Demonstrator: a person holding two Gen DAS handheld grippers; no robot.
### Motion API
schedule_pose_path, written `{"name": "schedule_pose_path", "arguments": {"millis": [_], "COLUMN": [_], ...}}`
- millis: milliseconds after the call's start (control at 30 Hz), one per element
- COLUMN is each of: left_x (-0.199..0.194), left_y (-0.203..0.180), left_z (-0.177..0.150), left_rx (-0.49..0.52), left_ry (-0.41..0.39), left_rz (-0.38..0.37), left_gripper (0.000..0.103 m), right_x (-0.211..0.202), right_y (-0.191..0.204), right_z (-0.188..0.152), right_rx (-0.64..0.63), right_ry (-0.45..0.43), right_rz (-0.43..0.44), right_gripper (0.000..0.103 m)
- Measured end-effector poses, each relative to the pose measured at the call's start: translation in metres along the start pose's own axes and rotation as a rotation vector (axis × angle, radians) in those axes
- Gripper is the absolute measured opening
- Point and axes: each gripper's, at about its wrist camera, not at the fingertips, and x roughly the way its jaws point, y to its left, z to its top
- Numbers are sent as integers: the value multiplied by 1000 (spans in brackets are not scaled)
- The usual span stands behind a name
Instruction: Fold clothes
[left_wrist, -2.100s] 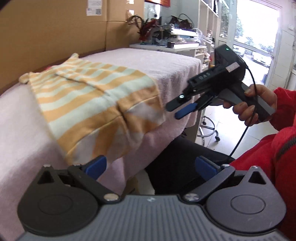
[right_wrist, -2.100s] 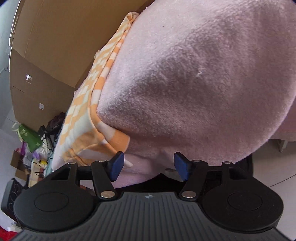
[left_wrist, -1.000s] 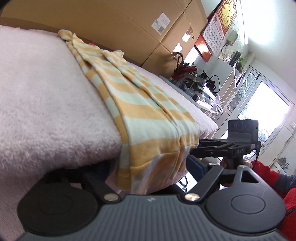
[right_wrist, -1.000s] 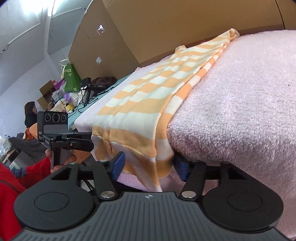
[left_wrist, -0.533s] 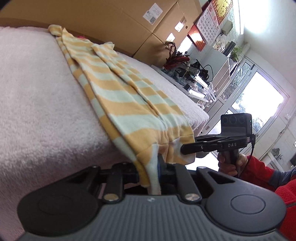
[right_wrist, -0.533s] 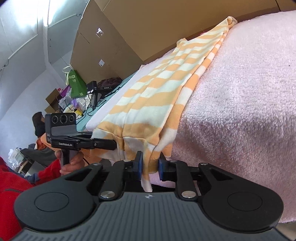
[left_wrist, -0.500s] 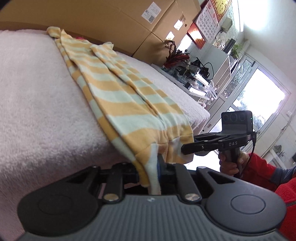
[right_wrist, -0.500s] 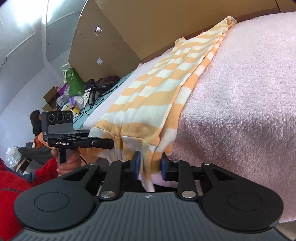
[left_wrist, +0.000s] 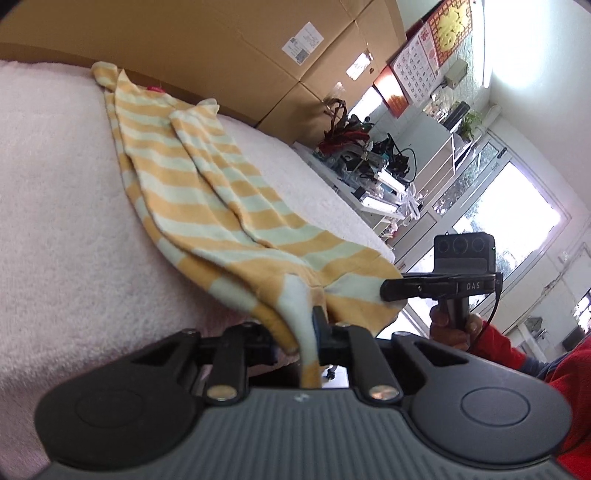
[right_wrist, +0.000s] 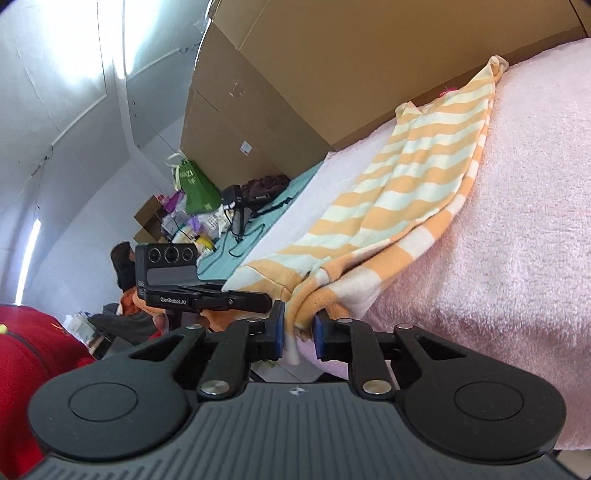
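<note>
Striped garment (left_wrist: 207, 206), in orange and pale mint bands, laid lengthwise over the pink fleece cover (left_wrist: 62, 221) of the bench, far end bunched near the cardboard boxes (left_wrist: 229, 48), near hem lifted just off the front edge.

Left gripper (left_wrist: 301, 332), jaws clenched on one corner of that hem: a fold of cloth running down between the pads, a narrow strip hanging below them. Jaws just closed down onto the fabric, cloth pinched between.

Right gripper (right_wrist: 298, 330), jaws likewise grasping the other corner of the hem, blue pads (right_wrist: 279, 328) pressed against a bunched pleat of orange and white cloth, a small white tail dangling beneath. Jaws just drawn further together on it.

Seen from the left wrist: right gripper (left_wrist: 391, 290) out beside the hem's far corner, black body marked with letters, held by a hand (left_wrist: 448, 326) with a red sleeve (left_wrist: 535, 369) behind. Seen from the right wrist: left gripper (right_wrist: 258, 301) level with the hem's other corner, three round lenses on its head.

Between the two grips, hem sagging slightly, rest of the garment lying flat along the cover. Beyond the bench: cluttered side table (left_wrist: 369, 173), wall calendar (left_wrist: 413, 74), green bag (right_wrist: 192, 184).
</note>
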Motion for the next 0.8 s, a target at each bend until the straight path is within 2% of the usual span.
{"name": "schedule_pose_path", "arguments": {"millis": [100,167,233,633,733,800], "left_x": [-2,-2,-3,11,14,16], "left_y": [4,3,3,23,24,26], "left_z": [7,10,12,49,59,67], "left_rx": [-47,-55,-64,-158,-142,-126], "left_ry": [-13,-19,-26,-29,-31,-35], "left_rz": [-6,18,36,40,70,93], "left_gripper": [11,11,11,13,17,26], "right_x": [-1,-2,-2,9,14,17], "right_y": [-9,-14,-18,-43,-50,-55], "right_z": [9,12,13,35,41,45], "right_rx": [60,91,115,226,240,252], "right_ry": [-36,-53,-69,-130,-142,-148], "right_rz": [40,53,52,52,47,43], "right_gripper": [18,18,18,20,21,24]}}
